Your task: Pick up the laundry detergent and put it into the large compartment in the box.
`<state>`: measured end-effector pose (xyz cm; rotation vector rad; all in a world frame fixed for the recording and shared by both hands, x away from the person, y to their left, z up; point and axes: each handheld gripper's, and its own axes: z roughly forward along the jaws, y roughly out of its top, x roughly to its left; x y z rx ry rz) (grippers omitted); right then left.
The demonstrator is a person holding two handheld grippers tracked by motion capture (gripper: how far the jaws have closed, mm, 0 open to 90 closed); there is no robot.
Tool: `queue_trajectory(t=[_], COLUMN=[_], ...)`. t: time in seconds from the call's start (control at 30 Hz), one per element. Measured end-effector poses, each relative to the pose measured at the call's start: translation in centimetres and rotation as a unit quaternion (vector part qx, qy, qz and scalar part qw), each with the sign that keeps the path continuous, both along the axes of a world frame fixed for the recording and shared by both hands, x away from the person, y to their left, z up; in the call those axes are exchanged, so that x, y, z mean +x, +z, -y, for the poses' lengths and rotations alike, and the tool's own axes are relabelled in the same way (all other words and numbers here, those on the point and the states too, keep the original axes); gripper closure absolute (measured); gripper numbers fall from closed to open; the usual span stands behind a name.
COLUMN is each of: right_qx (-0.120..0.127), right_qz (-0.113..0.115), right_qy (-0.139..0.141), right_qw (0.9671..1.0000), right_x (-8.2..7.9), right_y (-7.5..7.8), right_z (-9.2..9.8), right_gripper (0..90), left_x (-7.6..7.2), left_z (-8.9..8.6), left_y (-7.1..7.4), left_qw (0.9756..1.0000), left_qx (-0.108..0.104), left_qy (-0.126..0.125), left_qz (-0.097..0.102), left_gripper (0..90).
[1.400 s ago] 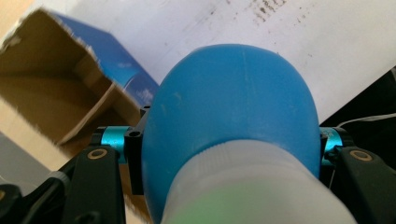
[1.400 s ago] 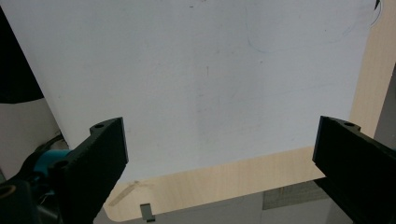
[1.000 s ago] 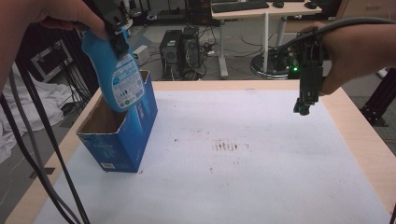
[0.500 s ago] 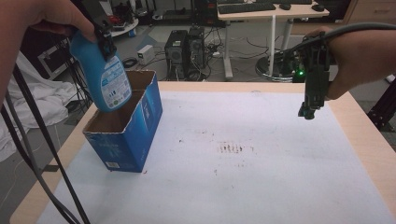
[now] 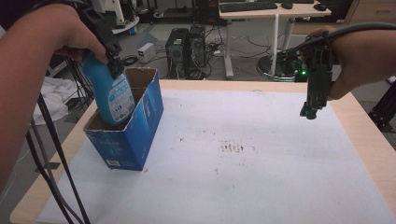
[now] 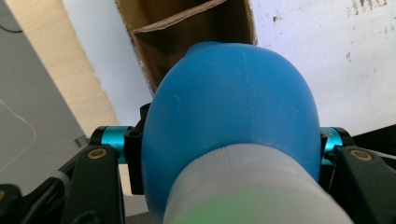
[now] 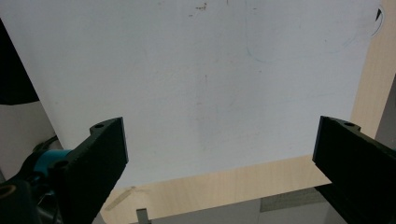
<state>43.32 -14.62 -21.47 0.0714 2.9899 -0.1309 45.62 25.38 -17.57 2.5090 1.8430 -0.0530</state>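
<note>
Blue bottle point(image 5: 112, 95), white label on its side, stands tilted with its lower part down inside the open-topped blue cardboard box point(image 5: 135, 135); upper body and neck stick out above the rim. Box sits on the white sheet point(image 5: 261, 154) at the left side of the table point(image 5: 362, 135), near the left edge.

Left gripper point(image 5: 111, 56) clamps the bottle near its top, jaws pressed to either side of the blue shoulder. In the left gripper view the bottle point(image 6: 233, 126) bulges between the two jaws, whitish cap end nearest the camera, brown inside of the box point(image 6: 187, 32) beyond it. A hand point(image 5: 70, 35) holds this gripper from above; black cables point(image 5: 51, 154) trail down past the table's left edge.

Right gripper point(image 5: 309, 112) hangs in the air over the far right part of the sheet, pointing down, touching nothing. Right gripper view: jaws spread wide, nothing between them, bare white sheet point(image 7: 210, 93) and the wooden table edge point(image 7: 224, 186) below.

Sheet carries faint dark smudges point(image 5: 236, 147) near its middle.

Beyond the table: computer towers point(image 5: 187, 51) on the floor and a desk point(image 5: 271, 11).
</note>
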Motion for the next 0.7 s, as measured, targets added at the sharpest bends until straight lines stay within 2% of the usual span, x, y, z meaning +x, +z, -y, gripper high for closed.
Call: queue_trajectory(t=[0.2, 0.37, 0.5, 0.7], right_qx=[-0.002, -0.003, -0.002, -0.004], right_qz=[0.002, 0.001, 0.000, -0.002], right_qy=[-0.005, -0.002, -0.009, -0.009], right_qw=[1.0000, 1.0000, 1.0000, 1.0000], right_x=[0.0, 0.1, 0.0, 0.0], right_y=[-0.1, -0.1, -0.2, -0.4], right_z=[0.0, 0.1, 0.1, 0.2], right_gripper=[2.2, 2.2, 2.2, 2.2], left_x=[0.1, 0.2, 0.2, 0.1], left_z=[0.3, 0.3, 0.3, 0.3], left_y=[-2.6, -4.4, -5.8, -7.8], left_qw=[0.9991, 0.9980, 0.9948, 0.9877], left_qx=[0.000, 0.006, 0.008, 0.009], left_qy=[-0.043, -0.063, -0.101, -0.156], left_qz=[0.002, -0.005, -0.006, -0.009], left_gripper=[39.0, 39.0, 39.0, 39.0])
